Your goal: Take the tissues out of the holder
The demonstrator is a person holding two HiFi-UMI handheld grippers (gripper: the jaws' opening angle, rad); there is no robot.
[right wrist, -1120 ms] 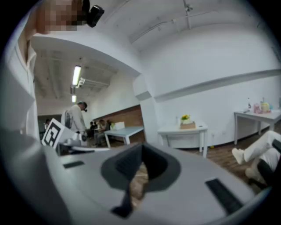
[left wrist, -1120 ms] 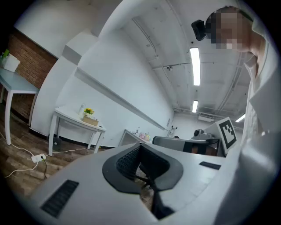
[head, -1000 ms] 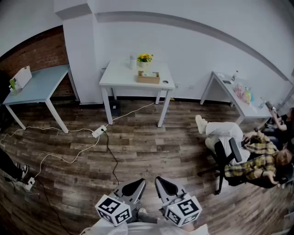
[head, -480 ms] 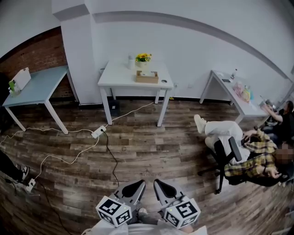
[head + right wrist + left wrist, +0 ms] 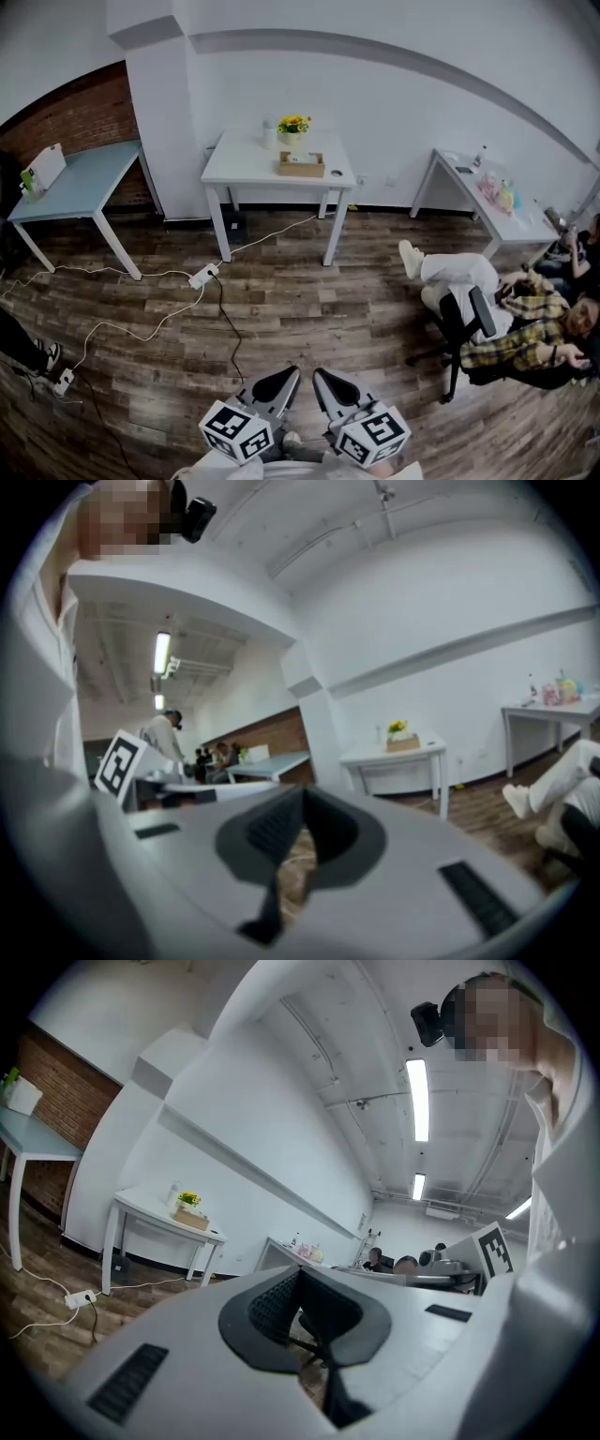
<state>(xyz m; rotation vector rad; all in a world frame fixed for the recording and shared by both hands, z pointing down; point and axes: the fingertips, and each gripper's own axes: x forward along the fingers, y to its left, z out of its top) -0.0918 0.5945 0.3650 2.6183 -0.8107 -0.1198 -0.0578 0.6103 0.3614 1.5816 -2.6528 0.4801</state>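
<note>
A wooden tissue holder (image 5: 302, 165) with a white tissue at its top stands on the white table (image 5: 246, 167) by the far wall, across the room from me. It is small in the left gripper view (image 5: 191, 1220) and in the right gripper view (image 5: 403, 743). My left gripper (image 5: 281, 382) and right gripper (image 5: 330, 382) are side by side close to my body at the bottom of the head view. Both are shut with nothing between the jaws, left (image 5: 301, 1270) and right (image 5: 302, 799).
Yellow flowers (image 5: 294, 123) and a bottle (image 5: 269, 129) stand behind the holder. A blue table (image 5: 75, 178) is at the left, another white table (image 5: 478, 192) at the right. A person sits in a chair (image 5: 506, 323) at the right. Cables and a power strip (image 5: 202, 275) lie on the wooden floor.
The head view has shifted only slightly and the seated person sits a little lower in the picture. Both grippers stay shut in the same place.
</note>
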